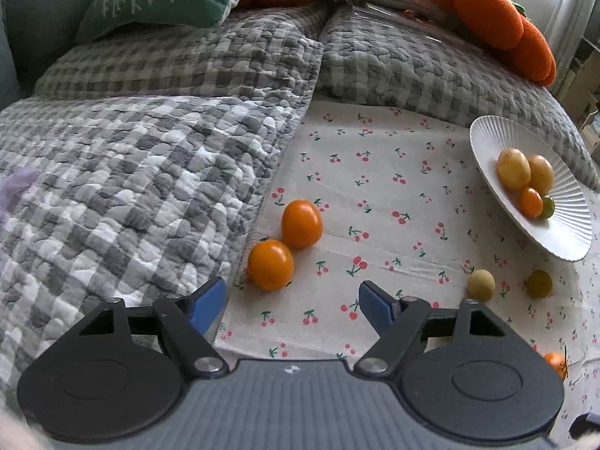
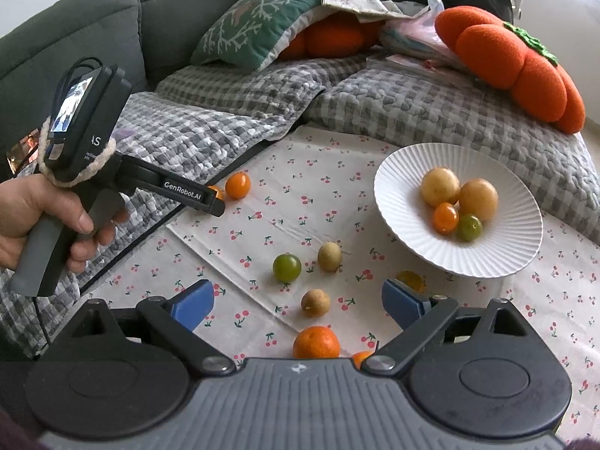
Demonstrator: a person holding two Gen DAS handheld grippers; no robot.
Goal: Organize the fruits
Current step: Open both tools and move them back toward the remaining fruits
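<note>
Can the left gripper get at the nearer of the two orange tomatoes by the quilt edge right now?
Probably yes. The left gripper is open and empty, the nearer orange tomato lies just ahead with only bare cloth between. The second tomato touches it behind.

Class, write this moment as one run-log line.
left gripper: open, empty, near two orange fruits | right gripper: open, empty | plate: four fruits | cloth: loose fruits remain

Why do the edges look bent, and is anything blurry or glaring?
Both wrist views are fisheye, so the sofa curves and corners go dark. Left view: soft even daylight, the plate slightly smeared near the rim. Right view: bright glare at the top-right corner; fruit on the cloth stays sharp.
</note>
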